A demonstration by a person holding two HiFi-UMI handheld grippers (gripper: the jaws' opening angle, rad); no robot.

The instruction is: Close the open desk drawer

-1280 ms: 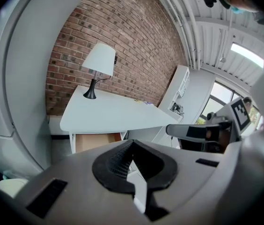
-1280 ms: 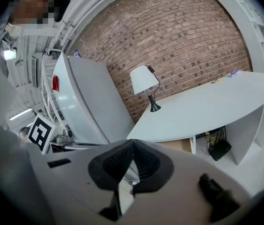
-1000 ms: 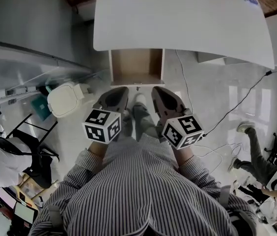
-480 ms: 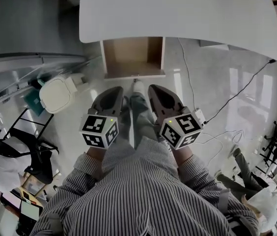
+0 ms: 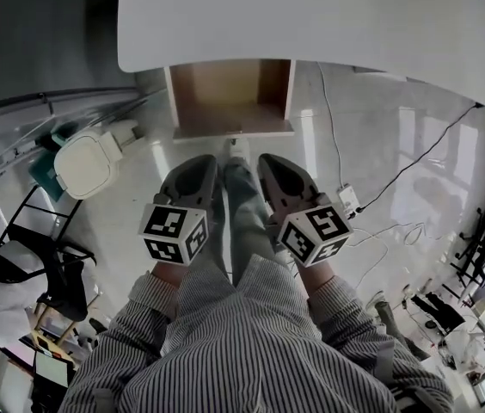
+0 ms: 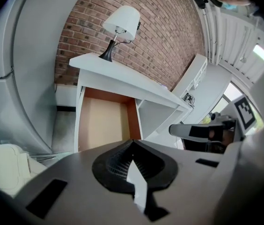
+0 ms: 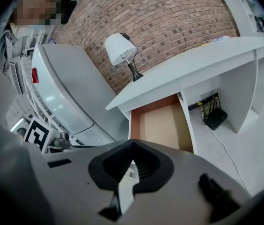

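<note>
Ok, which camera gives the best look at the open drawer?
The head view: it looks straight down into the drawer, showing its bare bottom, both side walls and front edge. The left gripper view and right gripper view each see it at a slant from farther back, with its front end out of sight.

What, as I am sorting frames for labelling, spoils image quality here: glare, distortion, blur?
Head view: fisheye bows the desk edge, and the glossy floor shows bright window reflections; the drawer is sharp. Left gripper view: black vignetted corners, and a blown-out window at right. Right gripper view: strong barrel curve on the brick wall, with a dark rim all round.
</note>
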